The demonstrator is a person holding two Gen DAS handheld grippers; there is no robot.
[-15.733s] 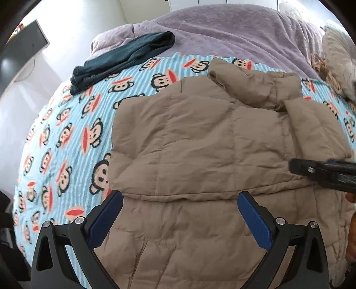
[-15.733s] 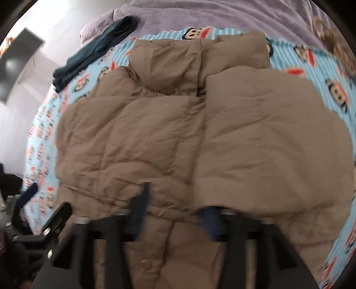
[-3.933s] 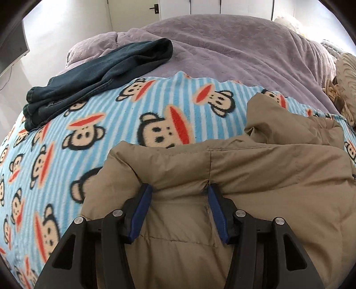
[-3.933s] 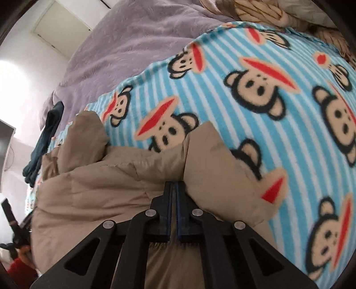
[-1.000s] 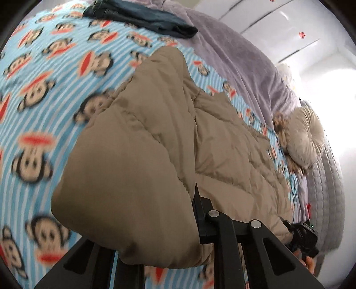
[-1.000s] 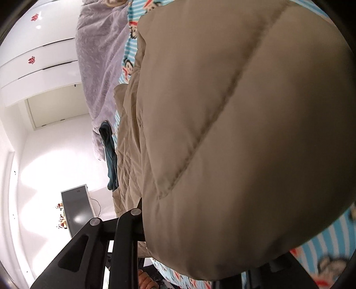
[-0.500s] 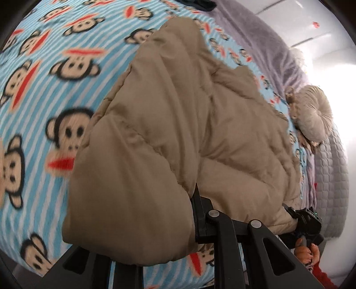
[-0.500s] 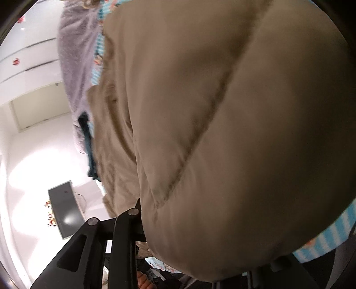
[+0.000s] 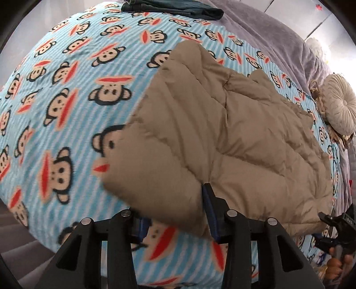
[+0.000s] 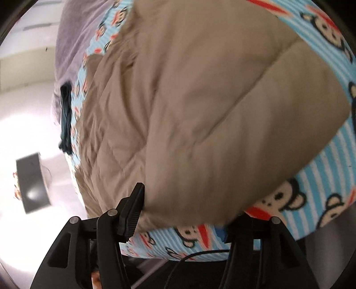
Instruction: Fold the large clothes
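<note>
While both grippers are letting go, the tan puffer jacket [image 9: 222,137] lies folded over on the monkey-print blanket [image 9: 66,89], running from the near edge of the bed toward the far right. The left gripper [image 9: 175,213] has its jaws opening, with the jacket's puffy near corner sitting between the blue pads but no longer squeezed. Same story on the right gripper [image 10: 184,213]: jaws opening, the jacket's edge bulging in between them, pads off the fabric as far as the blur allows.

What could go wrong: this stuff is springy, so once it's fully released the top layer could puff back up or slide off the fold. The near edge also sits close to the side of the bed, and a pad snagging the fabric on the way out could drag it over.

Hard to see: the right gripper's right-hand finger is mostly buried behind the jacket, and that whole view is smeared. The layers underneath are hidden, so whether sleeves are tucked neatly is anyone's guess. Dark jeans [image 9: 173,6] sit at the far edge, partly cut off.
</note>
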